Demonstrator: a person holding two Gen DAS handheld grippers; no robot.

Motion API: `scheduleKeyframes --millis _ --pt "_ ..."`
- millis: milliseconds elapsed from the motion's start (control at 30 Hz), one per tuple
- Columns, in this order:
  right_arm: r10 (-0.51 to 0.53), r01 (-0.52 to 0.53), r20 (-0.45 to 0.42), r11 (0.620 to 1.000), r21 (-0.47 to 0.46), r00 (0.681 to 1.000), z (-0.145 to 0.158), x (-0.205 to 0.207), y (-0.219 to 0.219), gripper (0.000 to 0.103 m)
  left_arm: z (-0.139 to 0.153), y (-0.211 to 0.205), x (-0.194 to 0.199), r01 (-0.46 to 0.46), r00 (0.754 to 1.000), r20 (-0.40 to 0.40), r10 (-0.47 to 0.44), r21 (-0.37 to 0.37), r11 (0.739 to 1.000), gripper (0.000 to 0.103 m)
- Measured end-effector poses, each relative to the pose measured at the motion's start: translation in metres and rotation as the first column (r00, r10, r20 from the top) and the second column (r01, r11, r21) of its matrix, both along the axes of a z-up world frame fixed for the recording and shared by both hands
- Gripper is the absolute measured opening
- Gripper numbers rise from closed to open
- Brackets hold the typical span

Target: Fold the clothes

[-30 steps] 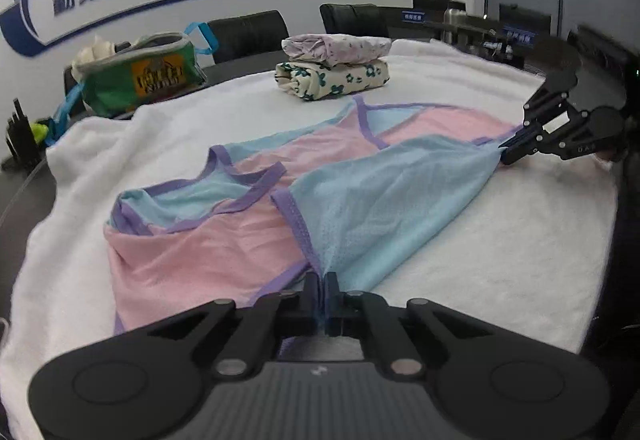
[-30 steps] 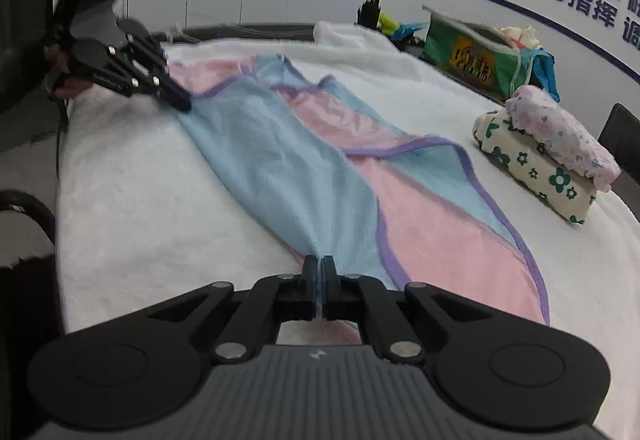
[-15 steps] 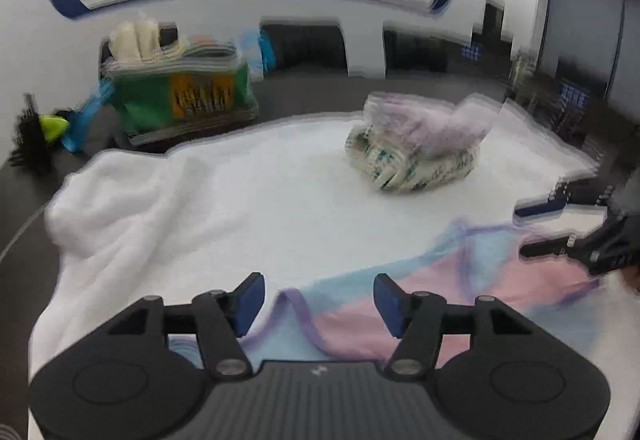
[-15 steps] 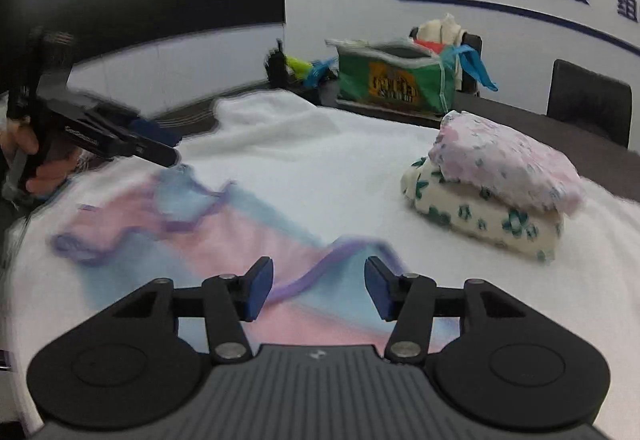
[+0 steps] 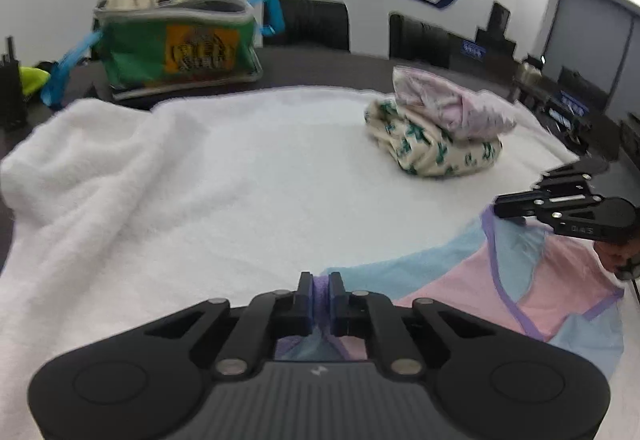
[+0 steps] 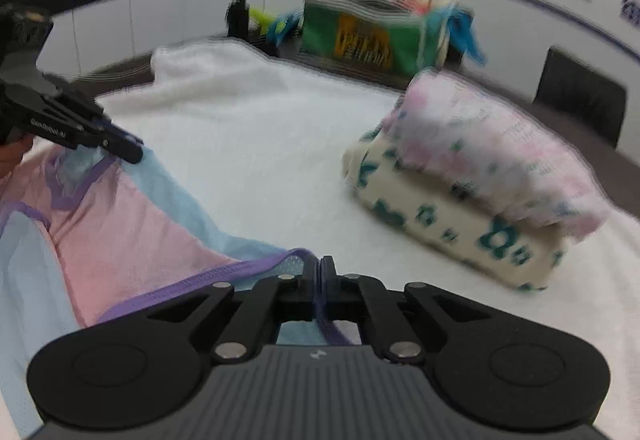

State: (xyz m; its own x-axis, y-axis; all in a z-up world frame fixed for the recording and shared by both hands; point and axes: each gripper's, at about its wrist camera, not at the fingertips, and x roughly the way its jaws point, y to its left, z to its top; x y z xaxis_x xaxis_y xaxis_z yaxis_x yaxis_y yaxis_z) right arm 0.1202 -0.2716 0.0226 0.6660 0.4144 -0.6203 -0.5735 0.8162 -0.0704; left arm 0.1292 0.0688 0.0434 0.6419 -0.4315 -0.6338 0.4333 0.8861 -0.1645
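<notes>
A pink and light-blue garment with purple trim (image 5: 552,296) lies on the white towel (image 5: 224,179); it also shows in the right wrist view (image 6: 132,236). My left gripper (image 5: 319,290) is shut on its purple-trimmed edge. My right gripper (image 6: 321,276) is shut on another purple-trimmed edge. Each gripper shows in the other's view: the right one (image 5: 500,209) at the right, the left one (image 6: 134,153) at the left, both pinching the garment's far edge.
Two folded garments (image 5: 436,131) are stacked on the towel at the back right, also in the right wrist view (image 6: 476,179). A green bag (image 5: 176,43) stands on the dark table behind. Black chairs (image 5: 308,23) line the far side.
One second ago both grippers held a folded edge. Half a second ago both were open above the garment. Now both are shut on the purple-trimmed edge nearer the stack.
</notes>
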Motion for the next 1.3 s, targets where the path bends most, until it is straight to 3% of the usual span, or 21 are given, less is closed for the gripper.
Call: scheduleKeyframes --millis 100,233,300,333,367,400,433,567,600,633,667,733,800,867,933,1000,1100,1133,1167,1233,1300 --pt "-0.036 0.034 0.087 0.999 0.025 0.996 0.008 -0.013 -0.008 0.001 0.005 0.002 -0.008 0.010 0.999 0.042 -0.009 -0.028 1.000 0.005" --pt "-0.026 0.024 0.055 0.999 0.040 0.998 0.017 -0.011 -0.012 0.001 0.004 -0.005 -0.015 0.023 0.998 0.061 -0.025 0.029 0.999 0.006" --pt "-0.035 0.034 0.021 0.998 0.051 0.999 0.018 -0.006 -0.014 0.008 0.000 -0.008 -0.015 0.021 0.998 0.059 -0.024 0.050 0.999 0.006" --pt "-0.042 0.043 -0.015 0.996 0.073 0.999 0.017 -0.001 -0.016 0.027 -0.003 -0.009 -0.013 0.022 0.998 0.053 -0.025 0.059 0.998 0.006" --pt "-0.048 0.053 -0.052 0.994 0.095 0.998 0.016 0.004 -0.018 0.058 -0.005 -0.010 -0.012 0.023 0.999 0.047 -0.026 0.065 0.998 0.006" --pt "-0.031 0.039 -0.063 0.992 0.122 0.998 0.014 0.006 -0.019 0.063 -0.008 -0.011 -0.010 0.023 0.999 0.043 -0.026 0.066 0.998 0.006" --pt "-0.012 0.022 -0.072 0.989 0.149 0.997 0.012 0.009 -0.018 0.063 -0.009 -0.011 -0.009 0.022 0.999 0.040 -0.025 0.065 0.998 0.006" --pt "0.046 -0.031 -0.131 0.994 0.109 0.990 -0.003 0.024 0.001 0.061 -0.009 -0.009 -0.006 0.013 0.999 0.038 -0.015 0.055 0.998 0.006" --pt "0.059 -0.045 -0.146 0.994 0.099 0.988 -0.007 0.028 0.006 0.053 -0.008 -0.009 -0.007 0.010 0.999 0.043 -0.013 0.053 0.999 0.006" --pt "0.073 -0.059 -0.161 0.994 0.089 0.984 -0.011 0.032 0.011 0.016 -0.005 -0.008 -0.009 0.005 0.999 0.054 -0.008 0.055 0.998 0.006" --pt "0.099 -0.088 -0.155 0.993 0.076 0.983 -0.014 0.030 0.014 0.003 -0.002 -0.008 -0.013 -0.002 0.998 0.070 -0.002 0.058 0.998 0.006" --pt "0.131 -0.127 -0.084 0.991 0.043 0.988 -0.011 0.017 0.016 0.002 0.009 -0.009 -0.027 -0.020 0.993 0.121 0.012 0.067 0.998 0.005" --pt "0.126 -0.126 0.038 0.992 0.000 0.991 0.000 -0.011 0.013 0.002 0.022 -0.016 -0.057 -0.039 0.975 0.220 0.012 0.118 0.992 0.005" --pt "0.119 -0.111 0.165 0.992 -0.057 0.979 0.012 -0.042 0.009 0.002 0.029 -0.027 -0.098 -0.058 0.941 0.339 -0.012 0.195 0.979 0.005" --pt "0.156 -0.125 0.261 0.983 -0.132 0.953 0.016 -0.086 0.006 0.002 0.024 -0.029 -0.125 -0.057 0.932 0.361 -0.030 0.228 0.972 0.006" --pt "0.207 -0.151 0.273 0.966 -0.212 0.939 0.011 -0.122 0.007 0.002 0.019 -0.028 -0.144 -0.047 0.937 0.347 -0.041 0.242 0.969 0.006" --pt "0.266 -0.204 0.201 0.937 -0.283 0.943 -0.003 -0.156 0.008 0.009 0.011 -0.026 -0.172 -0.031 0.943 0.327 -0.059 0.264 0.964 0.011" --pt "0.271 -0.213 0.188 0.935 -0.283 0.944 -0.004 -0.164 0.006 0.016 0.008 -0.025 -0.181 -0.026 0.945 0.320 -0.064 0.271 0.962 0.015" --pt "0.265 -0.213 0.195 0.944 -0.251 0.944 0.000 -0.170 0.001 0.033 0.005 -0.025 -0.191 -0.021 0.947 0.313 -0.070 0.278 0.960 0.030" --pt "0.187 -0.167 0.199 0.979 -0.115 0.962 0.014 -0.170 -0.019 0.055 0.002 -0.024 -0.205 -0.014 0.950 0.303 -0.076 0.285 0.958 0.044" --pt "0.015 -0.016 0.116 1.000 0.009 0.993 0.014 -0.150 -0.037 0.056 0.010 -0.026 -0.196 -0.028 0.954 0.295 -0.053 0.263 0.965 0.044"
